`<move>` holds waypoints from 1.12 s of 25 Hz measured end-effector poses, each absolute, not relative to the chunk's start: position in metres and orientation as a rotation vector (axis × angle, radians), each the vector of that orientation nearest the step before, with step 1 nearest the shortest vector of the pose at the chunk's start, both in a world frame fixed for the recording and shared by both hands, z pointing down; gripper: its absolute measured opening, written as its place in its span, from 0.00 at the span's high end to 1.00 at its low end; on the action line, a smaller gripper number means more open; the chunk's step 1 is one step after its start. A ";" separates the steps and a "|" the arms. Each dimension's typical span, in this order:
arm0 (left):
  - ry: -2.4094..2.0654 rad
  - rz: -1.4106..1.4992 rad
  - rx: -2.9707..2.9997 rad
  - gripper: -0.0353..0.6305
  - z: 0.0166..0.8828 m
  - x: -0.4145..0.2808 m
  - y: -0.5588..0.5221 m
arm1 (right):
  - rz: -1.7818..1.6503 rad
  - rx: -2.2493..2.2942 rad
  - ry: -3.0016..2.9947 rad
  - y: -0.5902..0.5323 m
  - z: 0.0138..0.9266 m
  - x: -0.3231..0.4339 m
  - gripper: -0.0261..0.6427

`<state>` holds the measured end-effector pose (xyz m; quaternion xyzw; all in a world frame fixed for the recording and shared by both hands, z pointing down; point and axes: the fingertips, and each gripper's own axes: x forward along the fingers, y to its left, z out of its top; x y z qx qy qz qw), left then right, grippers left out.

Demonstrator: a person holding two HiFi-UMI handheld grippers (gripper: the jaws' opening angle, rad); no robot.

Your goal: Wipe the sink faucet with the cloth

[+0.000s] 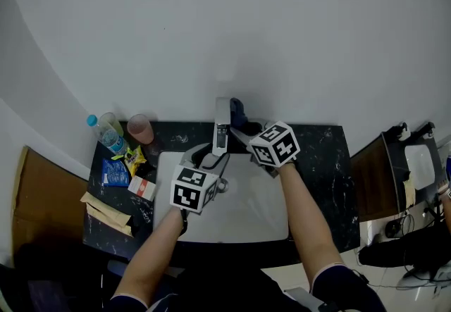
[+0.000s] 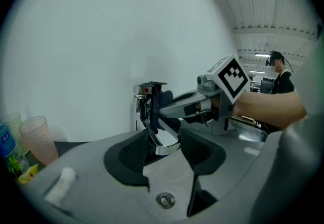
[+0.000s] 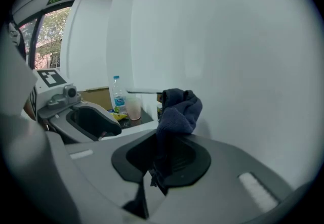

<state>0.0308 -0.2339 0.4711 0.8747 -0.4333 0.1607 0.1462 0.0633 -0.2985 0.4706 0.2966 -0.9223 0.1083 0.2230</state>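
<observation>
The chrome faucet (image 1: pixel 221 126) stands at the back of the white sink (image 1: pixel 246 222). My left gripper (image 1: pixel 213 156) reaches from the left, and its jaws close on the faucet spout (image 2: pixel 165 145) from both sides. My right gripper (image 1: pixel 238 127) comes in from the right, shut on a dark blue cloth (image 1: pixel 236 109). In the right gripper view the cloth (image 3: pixel 177 112) bunches above the gripper (image 3: pixel 163 139) and hangs down between the pads. The left gripper view shows the cloth (image 2: pixel 163 102) pressed against the faucet body just under its handle (image 2: pixel 148 88).
On the dark counter (image 1: pixel 324 163) left of the sink are a water bottle (image 1: pixel 107 134), a pink cup (image 1: pixel 141 129), snack packets (image 1: pixel 116 171) and brown paper bags (image 1: pixel 106 208). The drain (image 2: pixel 165 199) lies below the spout. A person (image 2: pixel 279 74) stands far behind.
</observation>
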 end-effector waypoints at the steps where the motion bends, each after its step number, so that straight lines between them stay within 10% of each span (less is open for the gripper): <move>1: -1.247 0.464 2.517 0.64 0.471 0.031 -0.234 | 0.274 0.811 -2.555 -0.296 0.465 0.063 0.89; 28: -1.216 0.502 2.546 0.65 0.475 0.026 -0.212 | -0.106 0.546 -2.455 -0.200 0.436 0.037 0.89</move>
